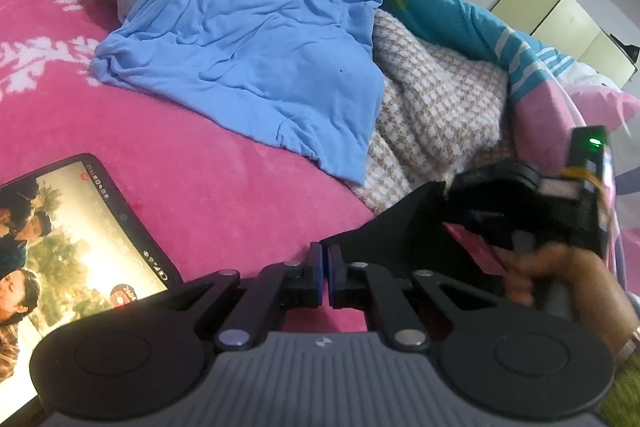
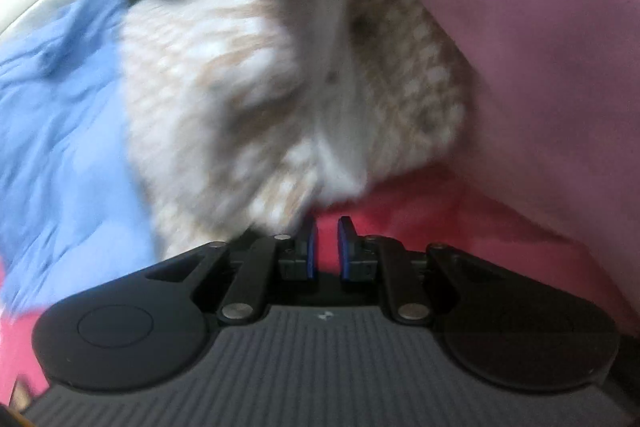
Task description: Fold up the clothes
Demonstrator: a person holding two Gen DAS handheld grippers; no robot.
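Fingers [image 2: 324, 223] near knit garment [image 2: 248, 87], seemingly lengthwise away; blurred.

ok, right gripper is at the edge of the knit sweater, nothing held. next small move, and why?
Probably open the right gripper wider and ease it onto the near edge of the beige-and-white knit sweater. Its pads stand slightly apart with only pink blanket showing between them, and the sweater's edge lies just ahead and left. The left gripper is shut and empty.
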